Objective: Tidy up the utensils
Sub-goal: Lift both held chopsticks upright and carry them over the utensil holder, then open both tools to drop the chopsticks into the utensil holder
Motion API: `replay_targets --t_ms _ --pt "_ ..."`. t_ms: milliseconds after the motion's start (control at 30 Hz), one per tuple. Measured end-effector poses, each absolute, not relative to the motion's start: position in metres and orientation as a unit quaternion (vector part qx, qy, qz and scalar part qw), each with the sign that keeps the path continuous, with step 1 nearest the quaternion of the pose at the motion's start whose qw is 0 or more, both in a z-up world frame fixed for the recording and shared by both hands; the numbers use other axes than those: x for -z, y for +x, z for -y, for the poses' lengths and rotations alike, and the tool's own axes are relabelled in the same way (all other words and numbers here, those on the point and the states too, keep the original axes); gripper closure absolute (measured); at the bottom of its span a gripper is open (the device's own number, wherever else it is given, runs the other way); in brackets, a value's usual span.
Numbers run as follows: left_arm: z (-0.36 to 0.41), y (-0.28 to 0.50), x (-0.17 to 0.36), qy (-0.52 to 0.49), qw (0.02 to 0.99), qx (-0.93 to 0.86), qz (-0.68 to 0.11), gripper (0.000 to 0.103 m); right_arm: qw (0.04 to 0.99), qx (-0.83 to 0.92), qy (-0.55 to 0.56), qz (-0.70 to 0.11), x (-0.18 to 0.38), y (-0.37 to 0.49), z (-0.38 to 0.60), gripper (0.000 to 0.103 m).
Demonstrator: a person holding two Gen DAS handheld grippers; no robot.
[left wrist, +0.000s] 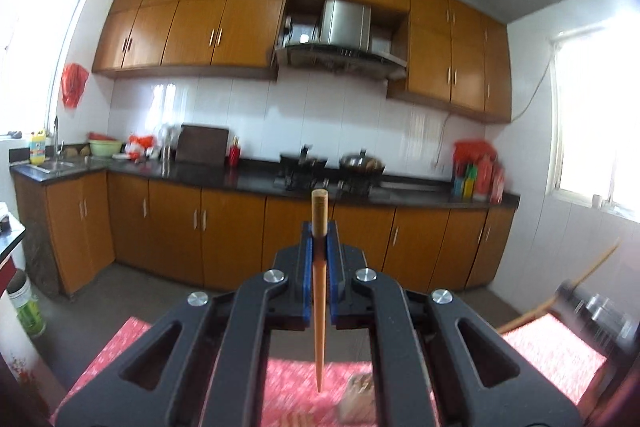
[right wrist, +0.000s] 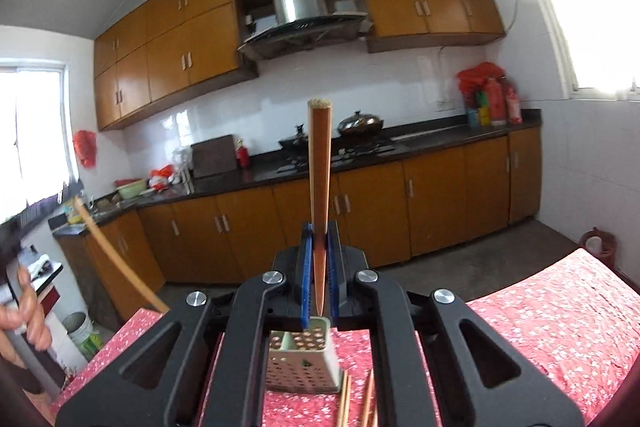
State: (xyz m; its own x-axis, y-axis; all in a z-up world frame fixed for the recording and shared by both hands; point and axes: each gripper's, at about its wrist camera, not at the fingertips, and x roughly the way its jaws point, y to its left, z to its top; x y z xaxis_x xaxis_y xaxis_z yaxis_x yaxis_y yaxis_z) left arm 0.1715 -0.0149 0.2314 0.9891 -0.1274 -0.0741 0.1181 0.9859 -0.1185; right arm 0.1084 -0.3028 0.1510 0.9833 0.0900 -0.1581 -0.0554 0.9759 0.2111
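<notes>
Chopsticks — one pinched upright in each hand-held gripper, left (left wrist: 319, 239) and right (right wrist: 320, 239); two lie beside one holder (right wrist: 306, 363).

I can't read any text, label, brand or number in either view. The bottles (right wrist: 496, 101) at two o'clock and the yellow jug (left wrist: 38, 147) at nine o'clock are too blurred.

wok (right wrist: 360, 125), range hood (left wrist: 340, 53), cabinets (left wrist: 192, 23)
</notes>
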Motion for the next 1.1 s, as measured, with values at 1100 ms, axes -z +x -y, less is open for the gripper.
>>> replay_targets --t_ms 1100 --pt "0.0 0.169 -0.14 -0.064 0.99 0.039 -0.12 0.058 0.977 0.013 0.11 -0.18 -0.077 0.101 0.318 0.069"
